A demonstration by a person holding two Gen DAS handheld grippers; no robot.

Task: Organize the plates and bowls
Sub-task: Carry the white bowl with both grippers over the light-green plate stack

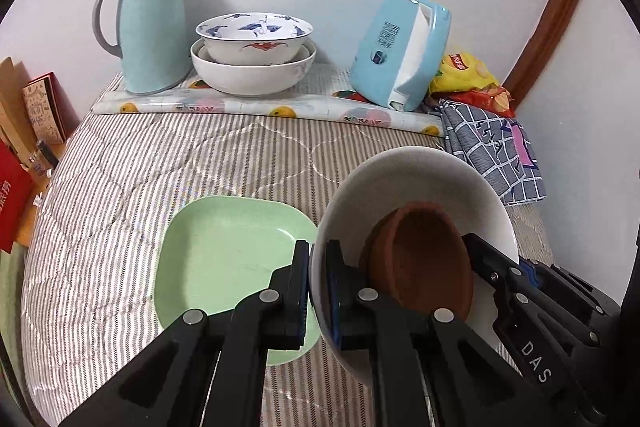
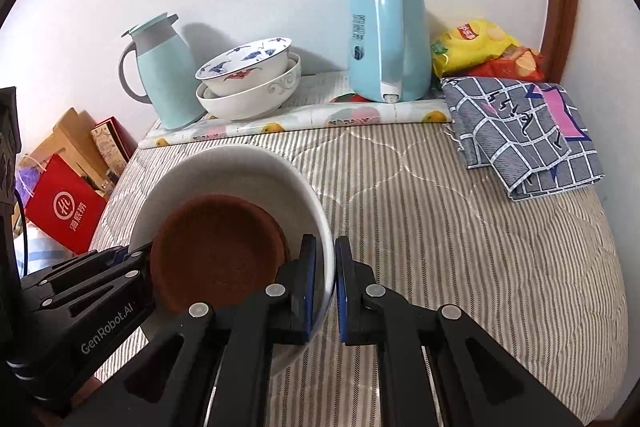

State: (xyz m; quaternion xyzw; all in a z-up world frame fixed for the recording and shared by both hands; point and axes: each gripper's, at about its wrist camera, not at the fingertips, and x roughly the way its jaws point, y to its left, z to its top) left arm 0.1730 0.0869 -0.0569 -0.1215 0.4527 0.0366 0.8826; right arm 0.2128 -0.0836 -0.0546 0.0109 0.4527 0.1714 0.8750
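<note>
Both grippers clamp opposite sides of a large white bowl [image 1: 420, 179] [image 2: 224, 167], which has a small brown bowl [image 1: 424, 255] [image 2: 216, 247] lying tilted inside it. My left gripper [image 1: 318, 287] is shut on the bowl's left rim, one finger inside and one outside. My right gripper [image 2: 325, 291] is shut on the right rim in the same way. A pale green square plate [image 1: 224, 255] lies on the striped quilt just left of the white bowl, partly under it. At the back two stacked bowls [image 1: 252, 43] [image 2: 248, 75] stand, the upper one with a blue crane pattern.
A mint thermos jug [image 1: 148, 23] stands left of the stacked bowls and a blue kettle [image 2: 384, 39] right of them, all on a fruit-print mat [image 1: 256, 107]. Chip bags [image 2: 480, 47] and a folded checked cloth [image 2: 520, 135] fill the far right corner. A red bag [image 2: 64, 207] and boxes lie off the left edge.
</note>
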